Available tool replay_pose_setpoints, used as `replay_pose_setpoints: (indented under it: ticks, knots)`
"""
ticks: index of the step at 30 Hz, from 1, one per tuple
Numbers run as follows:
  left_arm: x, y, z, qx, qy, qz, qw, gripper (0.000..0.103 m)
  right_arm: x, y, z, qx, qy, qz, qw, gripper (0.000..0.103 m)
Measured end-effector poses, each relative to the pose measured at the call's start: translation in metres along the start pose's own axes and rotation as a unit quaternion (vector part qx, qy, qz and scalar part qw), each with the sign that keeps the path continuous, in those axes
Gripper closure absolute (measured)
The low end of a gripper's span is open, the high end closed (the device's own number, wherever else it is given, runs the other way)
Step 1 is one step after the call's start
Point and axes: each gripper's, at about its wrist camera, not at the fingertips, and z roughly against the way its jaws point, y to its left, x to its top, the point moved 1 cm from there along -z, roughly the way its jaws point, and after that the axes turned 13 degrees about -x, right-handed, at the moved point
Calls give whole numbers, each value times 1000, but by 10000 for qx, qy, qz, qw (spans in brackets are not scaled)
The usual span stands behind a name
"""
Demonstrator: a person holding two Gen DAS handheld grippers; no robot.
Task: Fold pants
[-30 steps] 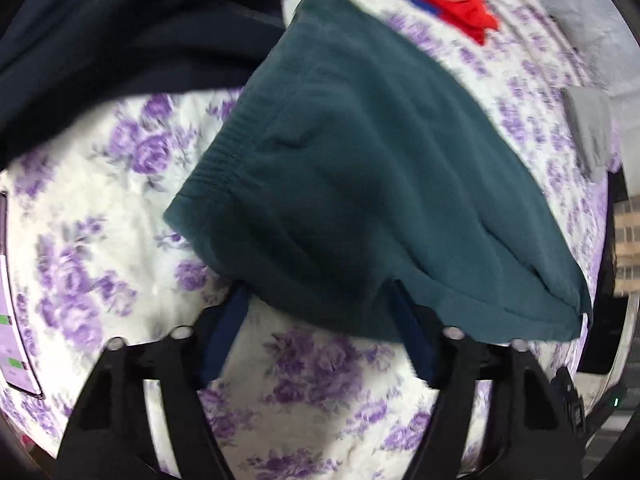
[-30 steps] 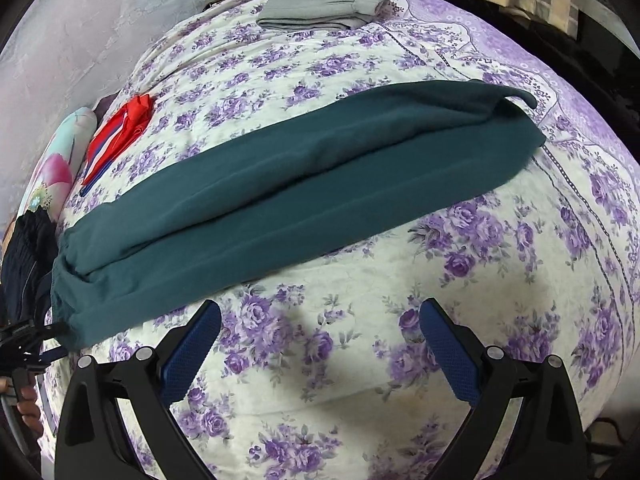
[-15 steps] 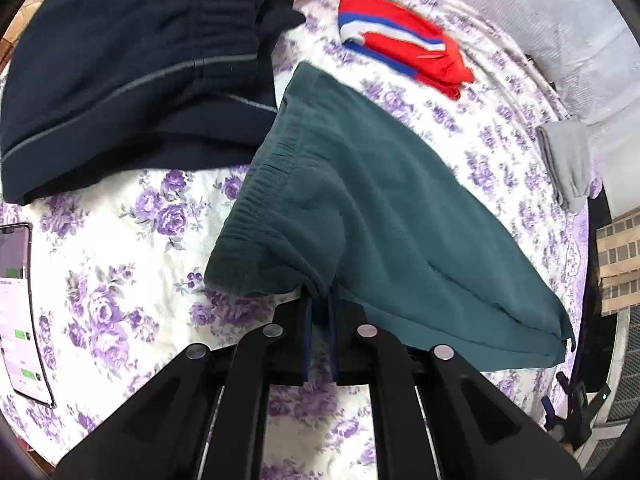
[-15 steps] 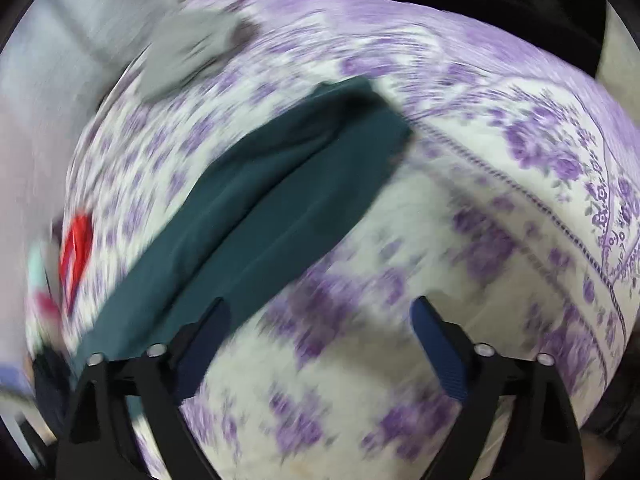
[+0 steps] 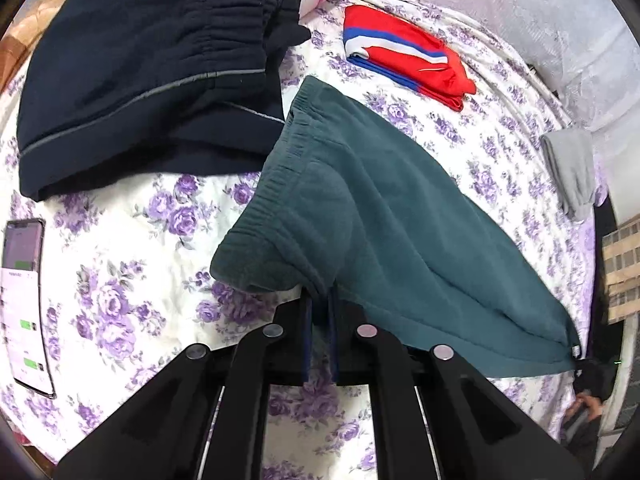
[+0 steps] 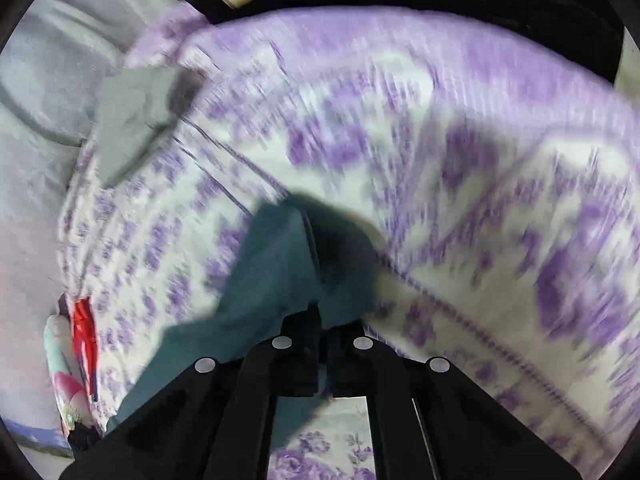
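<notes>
The dark teal pants (image 5: 372, 220) lie folded lengthwise on the purple-flowered bedspread (image 5: 132, 280), waistband at the left, legs running to the right. My left gripper (image 5: 320, 304) is shut on the waist-end edge of the pants and lifts it slightly. In the blurred right wrist view, my right gripper (image 6: 320, 320) is shut on the leg end of the same pants (image 6: 276, 280), which is raised off the bedspread (image 6: 480, 200).
Dark navy pants (image 5: 140, 80) lie at the upper left, touching the teal waistband. A red, white and blue garment (image 5: 404, 56) and a folded grey garment (image 5: 572, 168) lie farther back. A phone (image 5: 24, 304) lies at the left edge.
Both grippers were open a second ago. The left closed on the waist end and lifted it. The right swept to the leg end and closed on it.
</notes>
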Motion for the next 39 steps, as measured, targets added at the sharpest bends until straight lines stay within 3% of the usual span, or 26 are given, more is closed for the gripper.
replay_pose_setpoints:
  ticks: [3,7,9,10,11,12,15,19,21,25,27,28,29,34,39]
  knots:
    - [-3,-4,7,55,1,-65,10000,98,3,-7,39,182,-205,233,9994,101]
    - [-16,2,17,70,178,-182,9997,98,-16,-31,57,-272,-68,880,9957,97]
    - [-25,10,9,275,400,-297,9984,97,-27,-49,39,-933,191,1141,9889,60]
    - [-30,19,3,375,548,-260,9975,97,-33,-63,26,-1581,412,1131,9801,38]
    - [-33,24,1,422,644,-205,9968,95,-34,-75,25,-1935,411,990,9752,38]
    - [-34,29,0,495,706,-148,9962,88,-32,-80,27,-2022,293,859,9751,38]
    - [-25,30,13,974,431,-203,9941,77,-17,-70,50,-1837,-468,692,9794,38]
    - [-4,8,32,907,-174,-572,9941,52,5,-22,42,-1354,-721,1226,9805,30]
    - [4,-10,31,860,-358,-749,9928,44,21,4,24,-1060,-754,1421,9813,30]
    - [0,-43,6,619,-237,-892,9938,42,47,40,-19,-799,-534,1716,9805,31]
    - [-9,-59,-12,541,-93,-1012,9933,41,54,49,-40,-726,-248,1909,9786,50]
    - [-18,-72,-22,498,-6,-1122,9924,41,55,52,-49,-732,-66,2035,9763,86]
    - [-24,-81,-29,474,54,-1208,9915,41,53,51,-55,-737,156,2212,9723,99]
    - [-48,-105,-75,736,467,-1504,9848,41,66,53,-21,-200,-107,2497,9681,99]
    - [-58,-103,-99,1198,639,-1159,9839,41,97,75,12,444,-243,2640,9632,99]
